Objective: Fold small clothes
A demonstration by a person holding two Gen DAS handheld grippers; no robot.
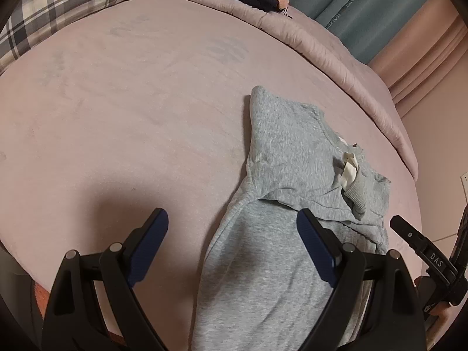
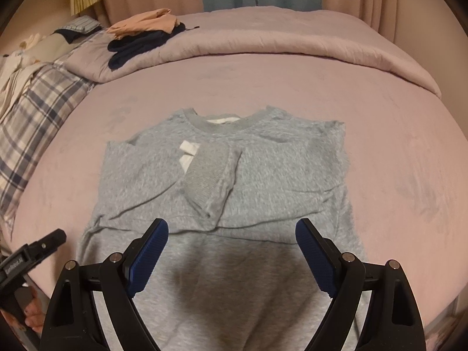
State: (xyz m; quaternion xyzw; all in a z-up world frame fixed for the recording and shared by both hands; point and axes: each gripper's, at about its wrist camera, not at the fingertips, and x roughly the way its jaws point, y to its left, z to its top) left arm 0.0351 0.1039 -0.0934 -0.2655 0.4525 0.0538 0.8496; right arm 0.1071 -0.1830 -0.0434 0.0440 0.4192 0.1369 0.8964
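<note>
A wide bed under a smooth mauve-pink blanket [image 2: 292, 93] fills the room, with a rolled quilt [image 2: 263, 41] at its far end and a small stack of dark and peach clothes [image 2: 140, 35] on it. Near the front edge lies the light grey knitted sweatshirt [image 2: 222, 175], neck away from us, both sleeves already crossed over the chest, a ribbed cuff [image 2: 204, 175] uppermost. It looks soft, light and floppy, and I'd guess it will sag unless pinched at the hem corners, one per tool. The right gripper [image 2: 231, 251] hovers low over the hem, its blue-padded jaws spread wide and holding nothing. The left gripper [image 1: 232, 245] hangs beside it over the garment's left edge, equally agape and empty.
</note>
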